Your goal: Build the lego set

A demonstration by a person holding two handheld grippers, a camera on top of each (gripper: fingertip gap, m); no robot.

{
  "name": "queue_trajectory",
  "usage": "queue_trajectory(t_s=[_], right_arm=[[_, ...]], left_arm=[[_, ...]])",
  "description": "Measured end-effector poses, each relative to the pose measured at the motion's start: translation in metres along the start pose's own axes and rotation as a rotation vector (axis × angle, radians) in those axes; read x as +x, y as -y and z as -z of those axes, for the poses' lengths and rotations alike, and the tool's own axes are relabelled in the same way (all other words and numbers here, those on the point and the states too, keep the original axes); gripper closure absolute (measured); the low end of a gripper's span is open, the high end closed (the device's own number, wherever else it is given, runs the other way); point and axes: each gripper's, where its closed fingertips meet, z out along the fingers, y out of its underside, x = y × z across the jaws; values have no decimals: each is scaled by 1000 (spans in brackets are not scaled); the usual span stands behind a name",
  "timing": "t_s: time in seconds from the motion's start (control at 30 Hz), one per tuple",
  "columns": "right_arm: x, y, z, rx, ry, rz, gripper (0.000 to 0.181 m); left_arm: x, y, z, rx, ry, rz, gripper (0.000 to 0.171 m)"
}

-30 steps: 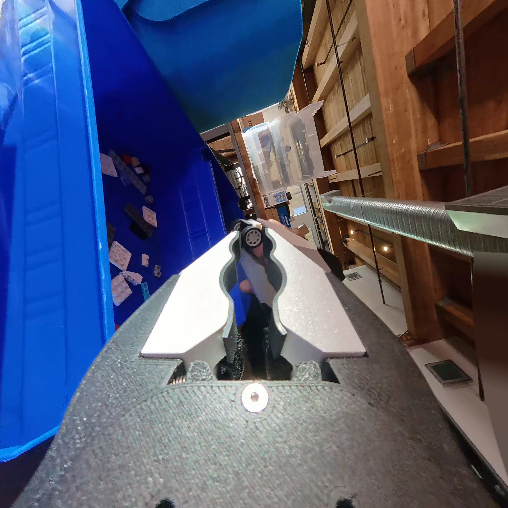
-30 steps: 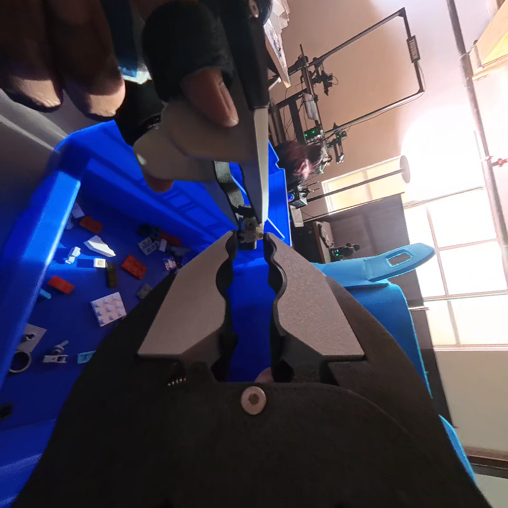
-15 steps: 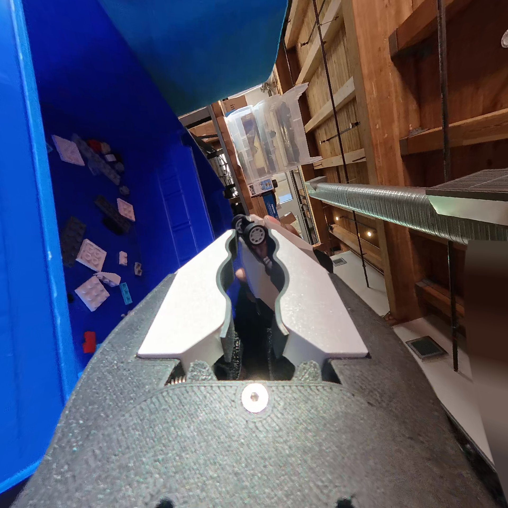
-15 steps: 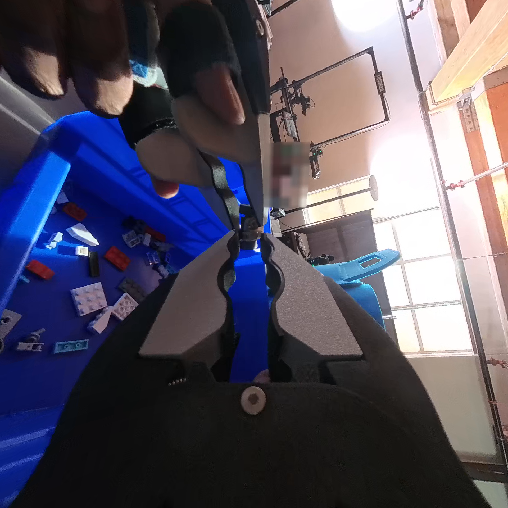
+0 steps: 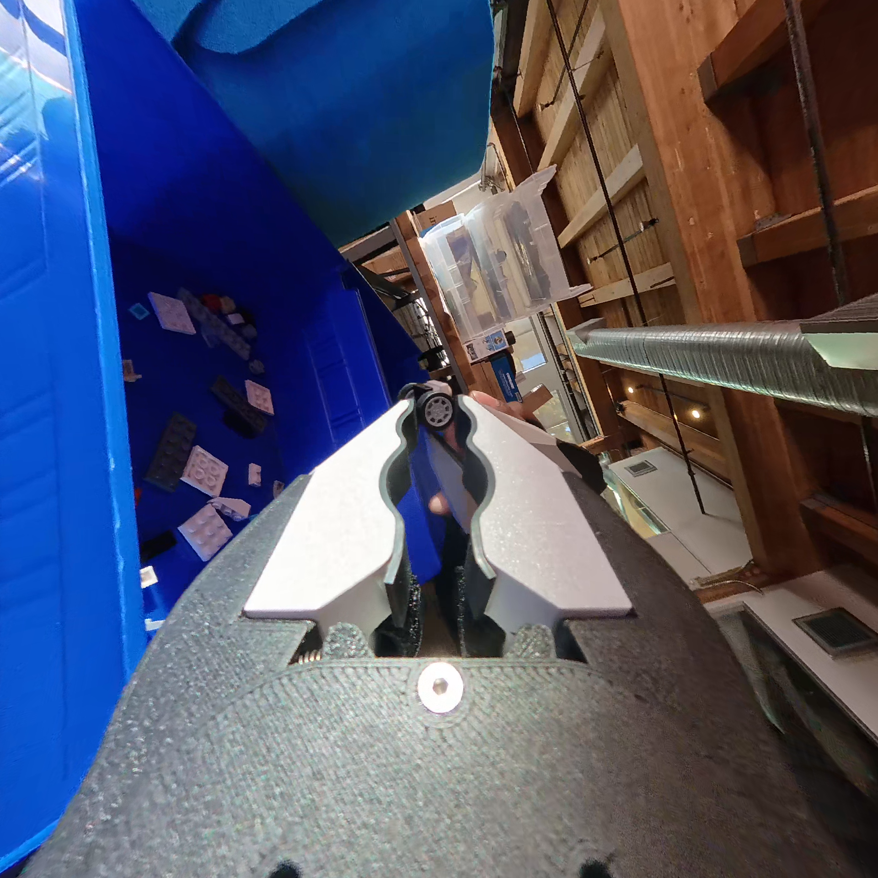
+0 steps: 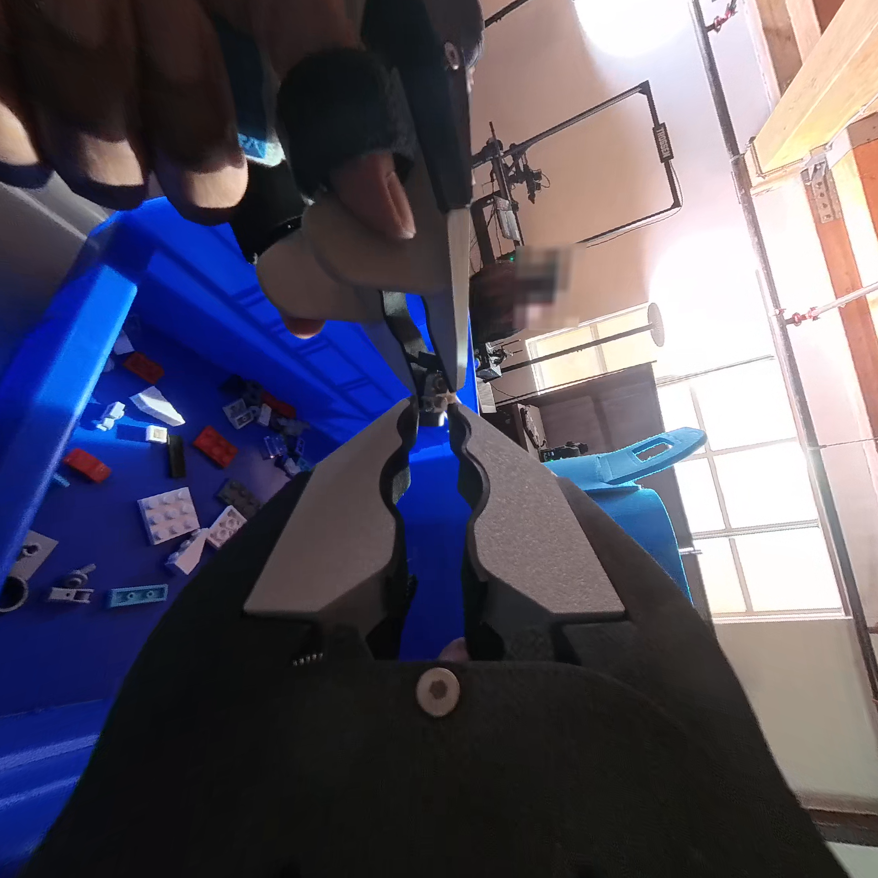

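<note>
Left tongs: matte silver-grey fingers on a black, finely ribbed printed body. Between the tips: a small wheel assembly with a black tyre and a light-grey spoked hub.

Right tongs: dull grey-brown fingers on a black body. At the tips: a small dark grey and black piece with a pale spot.

Left of both tongs: a glossy royal-blue plastic bin holding loose bricks in white, red, black, dark grey and light turquoise. Right of the right tongs: a lighter sky-blue plastic bin.

Right of the left tongs: orange-brown wooden beams and a silver ribbed duct.
</note>
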Motion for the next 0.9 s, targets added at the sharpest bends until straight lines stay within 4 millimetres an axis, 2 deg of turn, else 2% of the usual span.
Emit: queue_trajectory(t_s=[0.43, 0.63, 0.9], right_arm=[[2, -3, -2, -2, 34, -71, 173], [6, -5, 1, 33, 137, -305, 176], [4, -8, 2, 51, 244, -532, 175]], left_arm=[[-3, -2, -2, 15, 23, -46, 158], [-1, -4, -4, 18, 25, -107, 158], [-4, -6, -5, 24, 41, -193, 158]])
